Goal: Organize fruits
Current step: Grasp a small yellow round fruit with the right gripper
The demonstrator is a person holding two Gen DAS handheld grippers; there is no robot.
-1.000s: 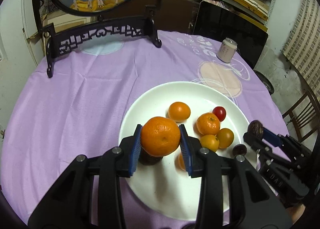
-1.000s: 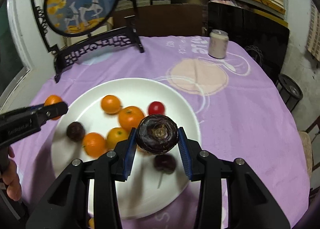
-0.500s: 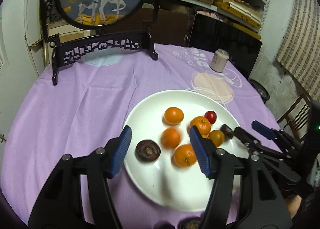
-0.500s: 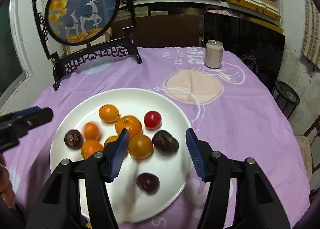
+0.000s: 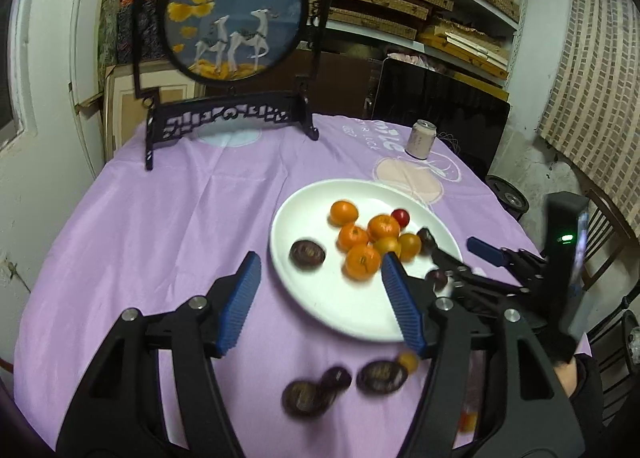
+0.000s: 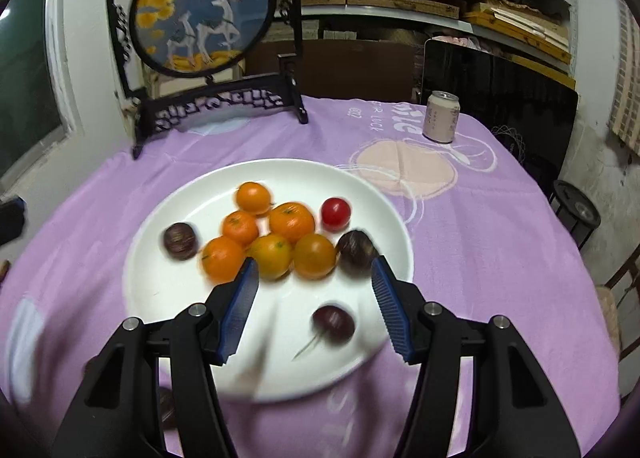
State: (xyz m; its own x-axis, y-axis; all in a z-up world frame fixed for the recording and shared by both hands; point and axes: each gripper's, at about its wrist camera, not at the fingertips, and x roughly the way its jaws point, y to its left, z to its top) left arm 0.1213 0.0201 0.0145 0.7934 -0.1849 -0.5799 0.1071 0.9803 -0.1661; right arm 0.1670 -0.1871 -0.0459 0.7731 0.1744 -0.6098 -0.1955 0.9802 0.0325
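Observation:
A white plate (image 5: 320,298) (image 6: 160,290) on the purple cloth holds several oranges (image 5: 362,261) (image 6: 291,220), a red tomato (image 6: 336,212) and dark passion fruits (image 5: 307,254) (image 6: 180,240). A dark cherry (image 6: 333,324) lies at the plate's near side. My left gripper (image 5: 320,304) is open and empty above the plate's near left rim. My right gripper (image 6: 314,308) is open and empty above the plate's near side; it also shows in the left wrist view (image 5: 460,258) at the plate's right rim. Three dark fruits (image 5: 382,376) and a small orange one (image 5: 408,361) lie on the cloth in front of the plate.
A round deer screen on a black stand (image 5: 232,58) (image 6: 208,58) stands at the back of the table. A drink can (image 5: 419,138) (image 6: 441,117) is at the back right. A dark panel (image 6: 500,98) and shelves are behind the table; a chair (image 5: 600,234) is at the right.
Both grippers opened and pulled back and up. The orange left the left gripper and the passion fruit left the right gripper; both now lie on the plate.

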